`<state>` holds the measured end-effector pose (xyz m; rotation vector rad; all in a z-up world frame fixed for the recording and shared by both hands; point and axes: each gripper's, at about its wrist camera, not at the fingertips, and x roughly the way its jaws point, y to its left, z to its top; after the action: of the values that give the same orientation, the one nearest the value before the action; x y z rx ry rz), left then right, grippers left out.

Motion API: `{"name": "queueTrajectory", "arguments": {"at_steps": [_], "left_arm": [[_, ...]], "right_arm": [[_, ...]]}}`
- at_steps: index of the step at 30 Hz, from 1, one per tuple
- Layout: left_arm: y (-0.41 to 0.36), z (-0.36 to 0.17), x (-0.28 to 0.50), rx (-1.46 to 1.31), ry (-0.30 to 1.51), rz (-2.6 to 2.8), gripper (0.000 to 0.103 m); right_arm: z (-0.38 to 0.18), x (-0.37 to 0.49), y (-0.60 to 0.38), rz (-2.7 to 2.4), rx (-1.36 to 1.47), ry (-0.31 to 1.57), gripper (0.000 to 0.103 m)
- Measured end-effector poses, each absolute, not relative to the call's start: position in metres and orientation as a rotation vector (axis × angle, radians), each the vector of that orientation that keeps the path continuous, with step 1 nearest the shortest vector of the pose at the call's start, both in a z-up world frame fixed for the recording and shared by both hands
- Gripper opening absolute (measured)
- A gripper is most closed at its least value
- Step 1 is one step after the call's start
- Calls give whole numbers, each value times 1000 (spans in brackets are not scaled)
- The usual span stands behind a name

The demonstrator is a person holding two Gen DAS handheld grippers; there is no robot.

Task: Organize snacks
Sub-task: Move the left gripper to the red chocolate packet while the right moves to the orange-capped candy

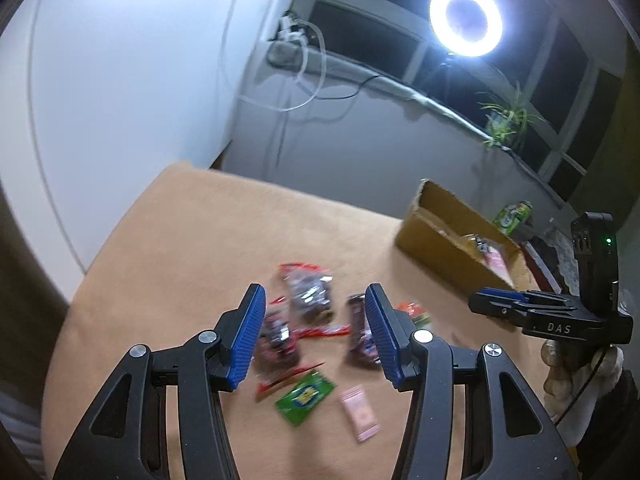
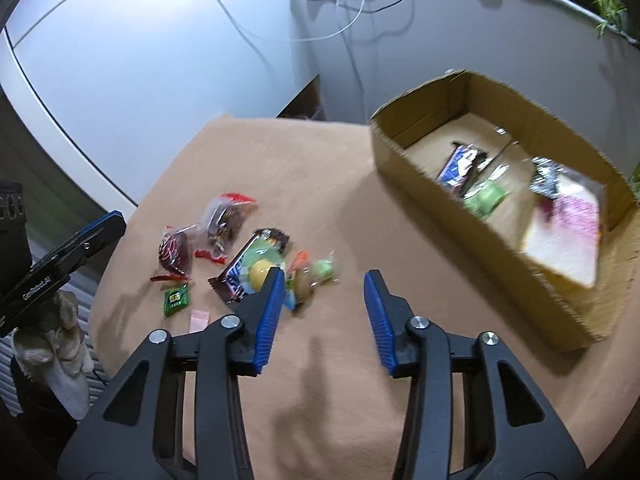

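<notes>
Loose snacks lie on a tan cloth-covered table [image 2: 320,168]: a clear bag with red trim [image 2: 226,220], a dark red pack [image 2: 176,250], a dark chocolate bar [image 2: 234,280], a green packet [image 2: 176,300], a pink packet [image 2: 199,318] and a small green candy [image 2: 324,270]. My right gripper [image 2: 324,274] hovers open just right of the pile, nothing between its pads. My left gripper [image 1: 315,292] hangs open above the clear bag [image 1: 310,300], with the green packet [image 1: 306,398] and pink packet [image 1: 360,418] nearer the camera. Its pads touch nothing.
An open cardboard box [image 2: 460,220] stands at the table's right, holding a blue bar [image 2: 460,166], a green pack [image 2: 486,196] and a pink-white pack [image 2: 572,220]. Gloved hands hold both tools. A ring light [image 1: 466,20], cables and a plant [image 1: 508,120] lie beyond the table.
</notes>
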<state>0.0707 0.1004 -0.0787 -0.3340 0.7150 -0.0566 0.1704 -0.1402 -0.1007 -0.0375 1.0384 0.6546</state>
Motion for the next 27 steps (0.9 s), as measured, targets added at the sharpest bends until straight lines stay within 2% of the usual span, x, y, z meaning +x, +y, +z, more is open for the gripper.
{"name": "queueTrajectory", "arguments": {"at_steps": [6,14,16,27], "left_arm": [[103,-98,75,-340,768,-50,51],[100,-120,82,-330,827,-39,51],[100,-125,84,-330,837,-31,51],[103,-144,91,-337,889,-25,51]], "right_arm": [[-115,172,-122,687,-38,1076,27],[-132,183,-109,688,-32,1126,23],[-137,185,-107,692,-31,1142,18],[-149,187,-96,679,-68,1150,18]]}}
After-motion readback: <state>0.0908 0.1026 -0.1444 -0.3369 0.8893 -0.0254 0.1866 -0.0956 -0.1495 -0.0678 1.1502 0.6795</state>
